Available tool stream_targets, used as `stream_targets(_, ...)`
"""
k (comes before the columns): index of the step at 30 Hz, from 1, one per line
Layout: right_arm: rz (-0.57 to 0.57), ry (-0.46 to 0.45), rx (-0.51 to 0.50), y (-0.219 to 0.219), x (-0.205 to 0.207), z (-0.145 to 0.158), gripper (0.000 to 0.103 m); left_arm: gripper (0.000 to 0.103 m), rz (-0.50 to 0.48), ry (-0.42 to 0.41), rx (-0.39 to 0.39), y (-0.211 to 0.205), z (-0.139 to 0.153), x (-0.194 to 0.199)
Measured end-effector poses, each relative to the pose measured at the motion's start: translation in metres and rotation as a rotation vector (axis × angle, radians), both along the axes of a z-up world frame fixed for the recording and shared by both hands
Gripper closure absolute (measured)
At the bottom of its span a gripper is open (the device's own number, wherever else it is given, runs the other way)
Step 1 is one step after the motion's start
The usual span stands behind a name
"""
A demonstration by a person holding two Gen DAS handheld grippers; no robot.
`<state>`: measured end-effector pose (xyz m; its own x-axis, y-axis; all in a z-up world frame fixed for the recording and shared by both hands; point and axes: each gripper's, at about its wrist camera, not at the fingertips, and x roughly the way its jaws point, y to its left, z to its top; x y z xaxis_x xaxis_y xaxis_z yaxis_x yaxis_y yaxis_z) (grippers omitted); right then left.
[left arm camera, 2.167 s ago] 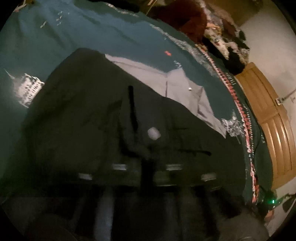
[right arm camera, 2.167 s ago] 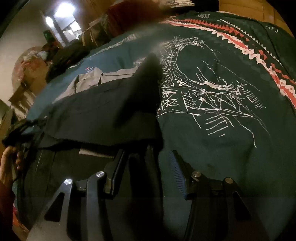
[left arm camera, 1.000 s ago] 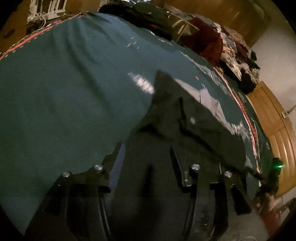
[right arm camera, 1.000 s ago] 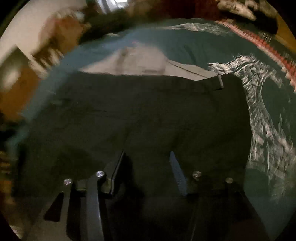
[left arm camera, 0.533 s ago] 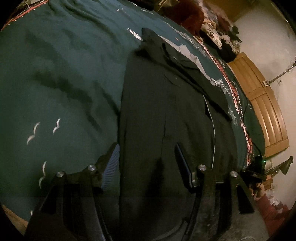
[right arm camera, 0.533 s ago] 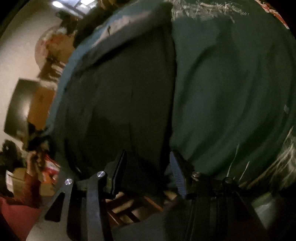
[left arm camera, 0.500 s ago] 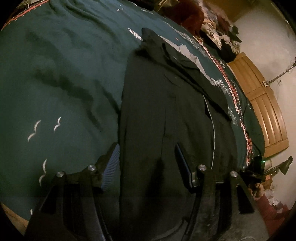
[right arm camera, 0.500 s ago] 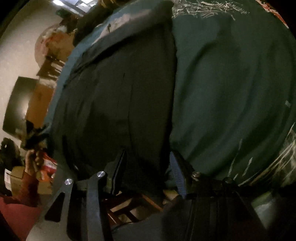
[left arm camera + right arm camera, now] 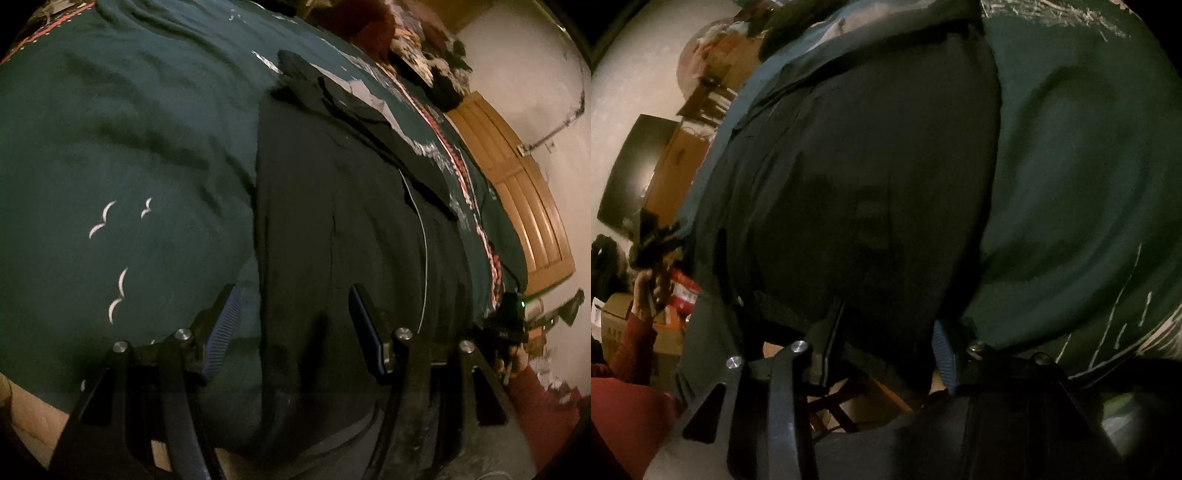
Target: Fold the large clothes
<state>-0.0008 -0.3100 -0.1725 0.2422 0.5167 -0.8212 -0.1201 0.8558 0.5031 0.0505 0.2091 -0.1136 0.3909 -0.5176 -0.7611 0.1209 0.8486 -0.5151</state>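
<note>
On a bed covered by a dark teal bedspread (image 9: pixel 129 147), printed with small white bird shapes and a red-and-white patterned border, a large dark garment (image 9: pixel 332 221) lies spread lengthwise, its near end hanging over the bed's edge. A paler grey lining or layer shows at its far end. In the left wrist view, the left gripper (image 9: pixel 291 321) sits low at the near edge with its two fingers spread wide apart, straddling the garment's left border, one finger over the teal cover and the other over the dark cloth; nothing is pinched between them. In the right wrist view, the right gripper (image 9: pixel 890 332) also has its fingers spread wide, the garment's (image 9: pixel 868 184) draped near end hanging between them without being clamped. The bedspread (image 9: pixel 1071 184) fills the right of that view. Behind the bed stand a wooden door (image 9: pixel 517 192) and a pale wall. The scene is dim and slightly blurred.
</note>
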Motion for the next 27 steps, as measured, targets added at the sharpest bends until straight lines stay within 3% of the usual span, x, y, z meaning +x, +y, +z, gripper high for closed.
stream_targets(8,-0.007,0.013,0.026,0.007,0.005,-0.009,0.054,0.046,-0.084,-0.006,0.035,-0.014,-0.006,-0.011)
stream_targets(9,-0.009,0.016,0.028,0.007,0.006,-0.009,0.054,0.050,-0.097,-0.007,0.039,-0.018,-0.007,-0.011)
stream_targets(11,-0.016,0.017,0.034,0.007,0.006,-0.010,0.054,0.070,-0.122,-0.006,0.044,-0.025,-0.007,-0.011)
stream_targets(14,-0.008,0.017,0.032,-0.002,0.000,-0.008,0.054,0.079,-0.120,-0.001,0.065,-0.023,-0.009,-0.010)
stream_targets(20,0.002,0.039,0.008,-0.004,0.003,-0.014,0.054,0.081,-0.128,0.006,0.054,-0.023,-0.015,-0.011)
stream_targets(21,0.004,0.037,0.001,-0.003,0.002,-0.013,0.054,0.089,-0.128,0.010,0.035,-0.024,-0.014,-0.012)
stream_targets(22,0.002,0.033,-0.012,-0.002,0.001,-0.012,0.069,0.100,-0.130,0.017,0.002,-0.025,-0.011,-0.013)
stream_targets(24,-0.029,0.033,-0.004,-0.006,-0.001,-0.007,0.093,0.100,-0.130,-0.005,-0.088,-0.026,0.005,-0.015)
stream_targets(27,-0.060,-0.005,0.113,-0.013,-0.007,0.013,0.095,0.100,-0.120,-0.074,-0.235,-0.024,0.041,-0.012)
